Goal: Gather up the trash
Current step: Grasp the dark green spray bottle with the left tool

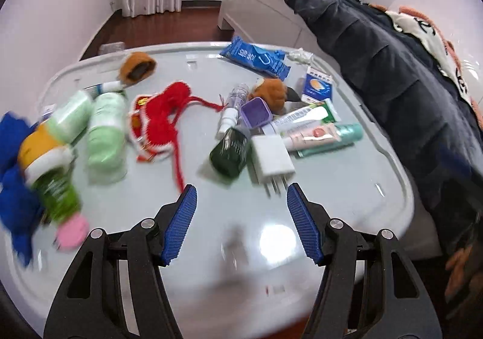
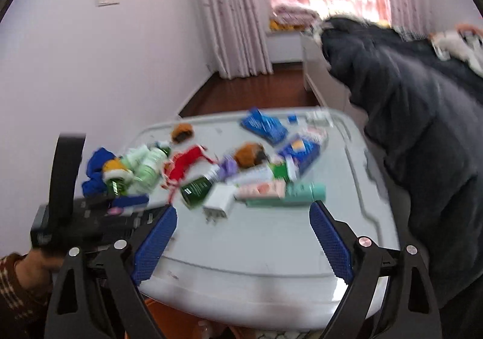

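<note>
A pale grey table (image 1: 347,188) holds a scatter of items. A crumpled white paper scrap (image 1: 299,56) lies at the far edge beside a blue wrapper pack (image 1: 256,58). Nearer lie a white charger plug (image 1: 271,159), a dark green bottle (image 1: 231,152), tubes (image 1: 314,134), a purple cup (image 1: 256,112) and a red knitted piece (image 1: 163,115). My left gripper (image 1: 241,212) is open and empty, low over the table's near part, just short of the plug. My right gripper (image 2: 243,236) is open and empty, higher, above the near edge (image 2: 241,293). The left gripper's body (image 2: 87,218) shows at the right view's left.
Pale green bottles (image 1: 105,131), a green and orange bottle (image 1: 48,164) and blue cloth (image 1: 15,188) crowd the table's left. A dark coat (image 1: 377,67) hangs on the bed along the right. A white bed frame (image 1: 256,10) and curtains stand behind. Both views are motion-blurred.
</note>
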`<state>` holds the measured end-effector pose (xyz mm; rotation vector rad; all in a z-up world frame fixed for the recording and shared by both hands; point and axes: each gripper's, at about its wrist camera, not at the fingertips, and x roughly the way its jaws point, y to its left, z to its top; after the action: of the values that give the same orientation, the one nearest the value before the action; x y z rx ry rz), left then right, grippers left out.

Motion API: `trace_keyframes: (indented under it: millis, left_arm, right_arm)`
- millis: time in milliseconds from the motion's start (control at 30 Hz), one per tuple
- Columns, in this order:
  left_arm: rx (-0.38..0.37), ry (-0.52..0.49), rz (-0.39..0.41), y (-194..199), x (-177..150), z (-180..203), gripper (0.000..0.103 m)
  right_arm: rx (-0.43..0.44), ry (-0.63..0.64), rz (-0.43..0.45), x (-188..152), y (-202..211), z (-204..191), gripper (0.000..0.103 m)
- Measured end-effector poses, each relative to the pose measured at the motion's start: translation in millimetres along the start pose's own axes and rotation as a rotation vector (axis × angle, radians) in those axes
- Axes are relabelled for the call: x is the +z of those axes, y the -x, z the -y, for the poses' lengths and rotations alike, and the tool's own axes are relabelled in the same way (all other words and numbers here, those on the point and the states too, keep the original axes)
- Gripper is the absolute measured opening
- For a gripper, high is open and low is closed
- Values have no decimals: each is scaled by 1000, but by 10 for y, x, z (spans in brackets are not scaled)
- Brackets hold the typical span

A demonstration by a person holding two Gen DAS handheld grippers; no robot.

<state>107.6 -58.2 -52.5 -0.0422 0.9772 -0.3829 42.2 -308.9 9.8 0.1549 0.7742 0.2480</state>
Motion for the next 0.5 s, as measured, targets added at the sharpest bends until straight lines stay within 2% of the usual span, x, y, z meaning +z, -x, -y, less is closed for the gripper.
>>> trace_keyframes:
  millis: [100, 333, 367, 400, 433, 500]
  left_arm:
    - [19, -22, -13, -258, 132, 22, 61]
    - [36, 7, -21, -611, 265, -11, 61]
    - [29, 8, -13, -622, 256, -11, 56]
    - [29, 9, 7, -622, 249, -11, 47]
    - [49, -3, 25, -613, 251, -2, 29]
    - [64, -32, 12, -628, 244, 27, 28]
  right_arm:
    - [25, -50, -32, -8, -92, 124, 88]
    - [7, -21, -52, -45, -126, 125, 89]
    - [5, -16, -61, -56, -158, 124, 89]
    - [9, -19, -63, -65, -168, 125, 89]
    - [9, -15, -67, -70, -176, 121, 89]
    - [1, -5, -68, -79, -182, 115, 89]
